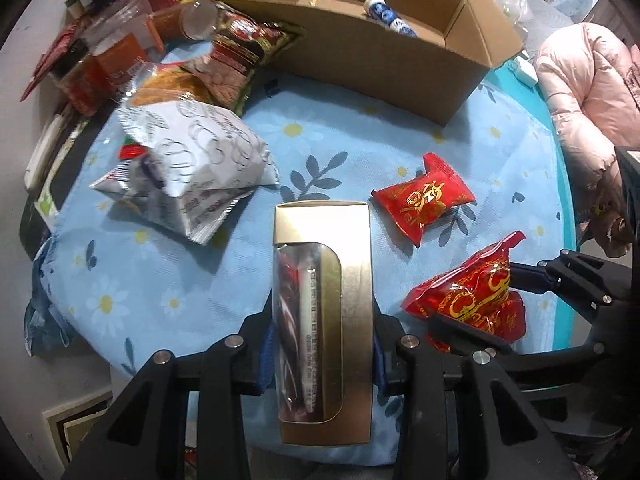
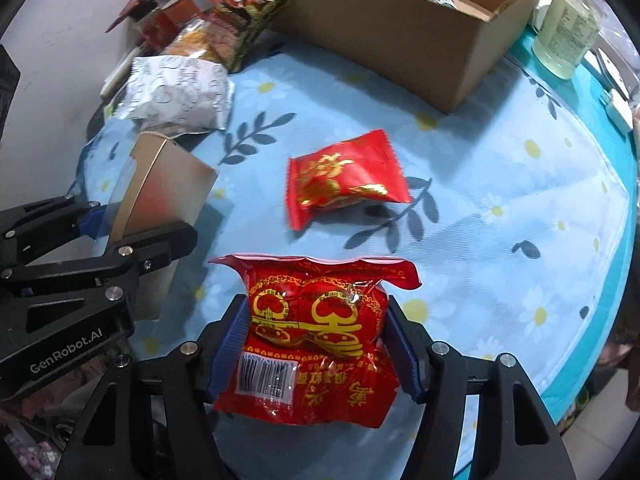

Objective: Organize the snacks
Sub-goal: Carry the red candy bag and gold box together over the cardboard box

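- The left gripper [image 1: 322, 356] is clamped on a gold window box [image 1: 352, 264], its blue pads [image 1: 267, 354] pressed to the box's two long sides; the box is held above the near part of the floral tablecloth [image 1: 200, 280], on the near side of the cardboard box [image 1: 360, 60].
- The right gripper [image 2: 316, 344] is clamped on a red sealed snack pouch [image 2: 316, 340], also held on the near side of the cardboard box, just right of the gold window box.
- One small red packet [image 2: 344, 176] lies on the cloth between the held pouch and the cardboard box, apart from both.
- The cardboard box is open-topped, with a blue-and-white item [image 1: 386, 14] inside; its near wall stands at the far part of the cloth.
- A silver foil bag [image 1: 196, 164] lies left of the cardboard box's front, with more snack bags [image 1: 244, 56] piled behind it against the box's left corner.
- Bare cloth shows in front of the cardboard box's near wall and around the red packet.
- A clear jar [image 2: 566, 36] stands at the cardboard box's right end, by the table's turquoise rim [image 2: 624, 240].
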Demonstrator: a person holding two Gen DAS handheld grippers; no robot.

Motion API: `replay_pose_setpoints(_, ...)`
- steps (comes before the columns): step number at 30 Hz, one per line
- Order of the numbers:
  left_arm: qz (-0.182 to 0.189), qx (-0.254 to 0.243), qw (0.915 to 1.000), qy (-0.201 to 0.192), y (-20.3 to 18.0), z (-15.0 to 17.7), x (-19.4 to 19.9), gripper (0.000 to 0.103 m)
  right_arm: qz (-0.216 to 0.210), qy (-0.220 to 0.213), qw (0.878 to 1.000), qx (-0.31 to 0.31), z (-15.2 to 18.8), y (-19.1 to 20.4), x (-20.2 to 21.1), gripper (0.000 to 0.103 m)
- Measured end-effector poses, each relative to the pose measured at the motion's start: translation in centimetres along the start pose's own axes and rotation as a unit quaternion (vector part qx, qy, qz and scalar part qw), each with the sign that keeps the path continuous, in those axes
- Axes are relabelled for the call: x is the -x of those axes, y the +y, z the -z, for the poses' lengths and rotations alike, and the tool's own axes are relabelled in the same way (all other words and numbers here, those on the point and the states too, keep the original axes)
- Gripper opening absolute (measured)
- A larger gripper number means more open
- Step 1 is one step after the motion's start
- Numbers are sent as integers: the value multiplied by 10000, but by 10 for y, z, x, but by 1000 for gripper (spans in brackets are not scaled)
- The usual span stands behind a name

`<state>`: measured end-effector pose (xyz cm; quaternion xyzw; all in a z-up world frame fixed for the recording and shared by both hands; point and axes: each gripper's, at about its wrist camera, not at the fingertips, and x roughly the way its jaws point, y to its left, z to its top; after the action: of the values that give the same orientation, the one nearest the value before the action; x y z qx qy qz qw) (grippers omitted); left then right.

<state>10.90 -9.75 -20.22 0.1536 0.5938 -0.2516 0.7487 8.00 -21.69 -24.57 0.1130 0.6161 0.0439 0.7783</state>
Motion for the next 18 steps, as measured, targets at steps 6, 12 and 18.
replay_pose_setpoints(6, 5, 133, 9997, -189, 11, 5, 25, 37, -114, -236, 9996, 123, -2, 8, 20, 64)
replay_pose_setpoints(12, -2, 258, 9987, -442, 13, 1, 45, 37, -162, -549, 9980, 251, -12, 12, 49, 61)
replay_pose_setpoints(18, 3, 339, 9972, -673, 20, -3, 64, 37, -307, -873, 9955, 226, -22, 10, 74, 61)
